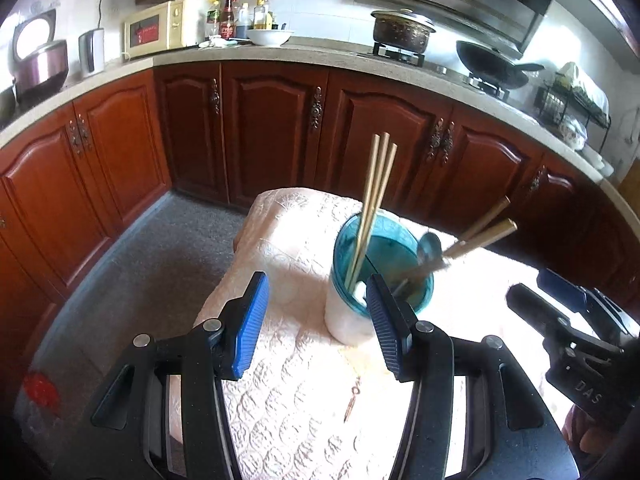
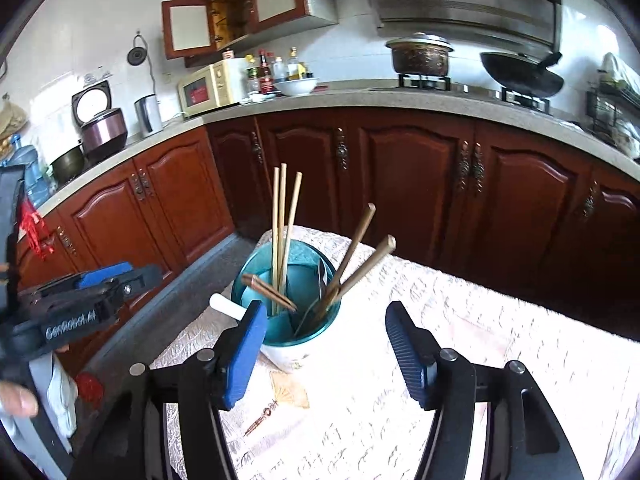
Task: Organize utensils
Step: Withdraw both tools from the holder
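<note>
- Teal-rimmed cup (image 2: 292, 300) stands on cloth-covered table (image 2: 460, 360), holding chopsticks (image 2: 282, 236) and spoon (image 1: 429, 249).
- Left gripper (image 1: 316, 320): fingers apart, empty; cup at 1 o'clock.
- Right gripper (image 2: 326, 354): fingers apart, empty; cup at 11 o'clock.

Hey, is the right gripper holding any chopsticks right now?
No, the right gripper is open and empty; the chopsticks stand in the holder.

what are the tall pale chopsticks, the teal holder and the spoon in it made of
Tall pale chopsticks: likely bamboo or light wood, matte tan, unvarnished look.
Teal holder: looks like translucent plastic around the top, since light shows through; the base is opaque white, plastic or ceramic, unclear.
Spoon: appears to be metal, grey with a shiny reflective bowl; probably stainless steel.
</note>
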Demonstrator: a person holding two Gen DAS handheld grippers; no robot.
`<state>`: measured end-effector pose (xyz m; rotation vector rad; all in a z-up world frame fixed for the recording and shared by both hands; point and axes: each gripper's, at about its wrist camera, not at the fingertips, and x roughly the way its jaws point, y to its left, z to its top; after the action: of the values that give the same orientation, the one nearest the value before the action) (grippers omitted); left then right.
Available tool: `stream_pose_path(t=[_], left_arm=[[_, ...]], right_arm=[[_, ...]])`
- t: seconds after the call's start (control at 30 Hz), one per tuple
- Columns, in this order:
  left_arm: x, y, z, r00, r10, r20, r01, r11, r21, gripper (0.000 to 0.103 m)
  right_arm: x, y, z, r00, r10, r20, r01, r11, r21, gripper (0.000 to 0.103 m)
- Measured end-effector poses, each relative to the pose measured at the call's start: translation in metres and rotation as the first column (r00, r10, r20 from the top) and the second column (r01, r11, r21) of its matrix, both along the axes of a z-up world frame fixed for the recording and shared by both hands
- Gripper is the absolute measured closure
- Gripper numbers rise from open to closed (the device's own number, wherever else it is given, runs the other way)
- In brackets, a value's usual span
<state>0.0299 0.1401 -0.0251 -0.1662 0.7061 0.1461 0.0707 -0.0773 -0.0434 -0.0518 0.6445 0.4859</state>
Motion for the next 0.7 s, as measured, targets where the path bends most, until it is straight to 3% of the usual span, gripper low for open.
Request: stream_pose_path(t=[0.23, 0.4, 0.7], left_arm=[[-0.016, -0.022, 0.002, 1.000, -0.001, 0.023, -0.001, 0.998, 0.056, 0.053], [-0.024, -0.033, 0.005, 0.999, -0.002, 0.042, -0.002, 0.996, 0.084, 0.053], [-0.030, -0.037, 0.008, 0.998, 0.013, 0.065, -0.020, 0.994, 0.109, 0.053]], right_arm=[[-0.008, -0.006, -0.005, 0.998, -0.050, -0.033, 0.049, 0.999, -0.008, 0.043], [-0.017, -0.009, 0.001, 0.997, -0.074, -0.008, 0.074, 0.997, -0.005, 0.038], [-0.019, -0.009, 0.008, 0.996, -0.090, 0.008, 0.091, 0.996, -0.014, 0.037]])
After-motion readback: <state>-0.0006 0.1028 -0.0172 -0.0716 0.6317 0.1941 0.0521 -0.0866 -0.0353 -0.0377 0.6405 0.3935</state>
